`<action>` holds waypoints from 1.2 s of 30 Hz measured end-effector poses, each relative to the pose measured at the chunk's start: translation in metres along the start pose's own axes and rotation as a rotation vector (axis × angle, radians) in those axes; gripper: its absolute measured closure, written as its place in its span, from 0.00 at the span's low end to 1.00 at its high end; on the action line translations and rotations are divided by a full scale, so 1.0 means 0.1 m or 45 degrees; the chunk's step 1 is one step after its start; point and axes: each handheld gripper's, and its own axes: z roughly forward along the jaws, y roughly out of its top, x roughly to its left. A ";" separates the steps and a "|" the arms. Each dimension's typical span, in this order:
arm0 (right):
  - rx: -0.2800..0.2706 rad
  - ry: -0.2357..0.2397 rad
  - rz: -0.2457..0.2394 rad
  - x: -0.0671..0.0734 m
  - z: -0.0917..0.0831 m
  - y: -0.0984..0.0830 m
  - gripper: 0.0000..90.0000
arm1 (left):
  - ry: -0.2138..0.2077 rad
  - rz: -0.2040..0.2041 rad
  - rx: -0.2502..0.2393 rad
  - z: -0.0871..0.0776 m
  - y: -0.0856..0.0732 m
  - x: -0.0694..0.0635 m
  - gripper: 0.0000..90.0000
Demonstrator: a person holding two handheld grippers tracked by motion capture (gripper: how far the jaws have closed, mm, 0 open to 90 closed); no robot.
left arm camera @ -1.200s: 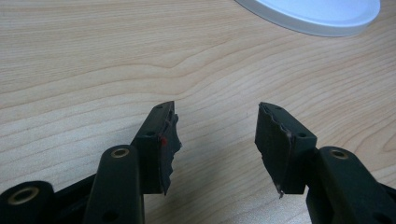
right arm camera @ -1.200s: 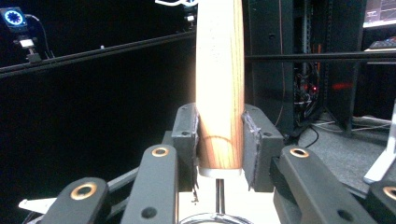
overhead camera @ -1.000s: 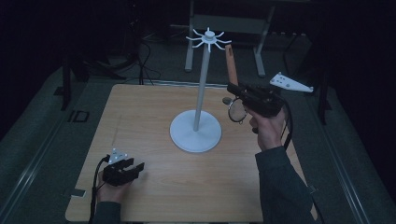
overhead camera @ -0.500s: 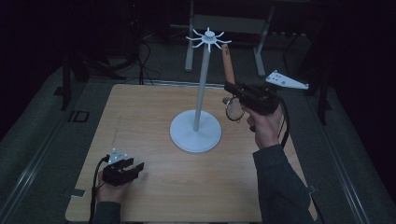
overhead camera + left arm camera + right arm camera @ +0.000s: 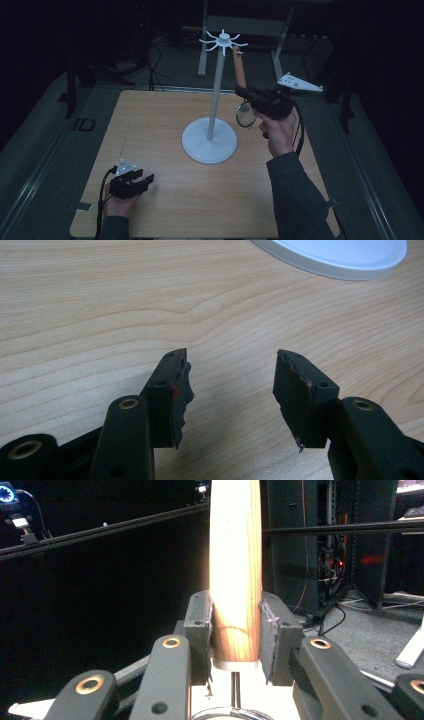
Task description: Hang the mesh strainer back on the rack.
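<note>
A white stand (image 5: 214, 95) with a round base (image 5: 209, 142) and a crown of hooks (image 5: 223, 41) rises from the middle of the wooden table (image 5: 165, 120). My right gripper (image 5: 242, 93) is raised to the right of the pole and shut on a utensil's wooden handle (image 5: 238, 65), which points up toward the hooks. The utensil's round metal head (image 5: 245, 115) hangs below the jaws. In the right gripper view the handle (image 5: 235, 570) stands upright between both pads of the right gripper (image 5: 235, 611). My left gripper (image 5: 142, 181) rests on the table near the front left, open and holding nothing (image 5: 231, 382).
The stand's base edge (image 5: 335, 260) lies ahead of the left jaws. Bare wood spreads between the left hand and the base. Beyond the table are dark floor, cables (image 5: 160, 55) and metal frame legs (image 5: 202, 45).
The right hand has shifted slightly left and up with the utensil, bringing the handle's tip closer to the hooks. The left gripper has stayed put.
</note>
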 end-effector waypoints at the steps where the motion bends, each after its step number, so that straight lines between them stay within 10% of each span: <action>1: 0.000 0.000 0.000 0.00 0.00 0.00 0.77 | 0.000 0.000 0.000 0.00 0.00 0.00 0.54; 36: 0.042 -0.136 -0.117 0.08 -0.12 -0.11 0.51 | -0.001 0.002 0.003 0.01 0.00 -0.01 0.53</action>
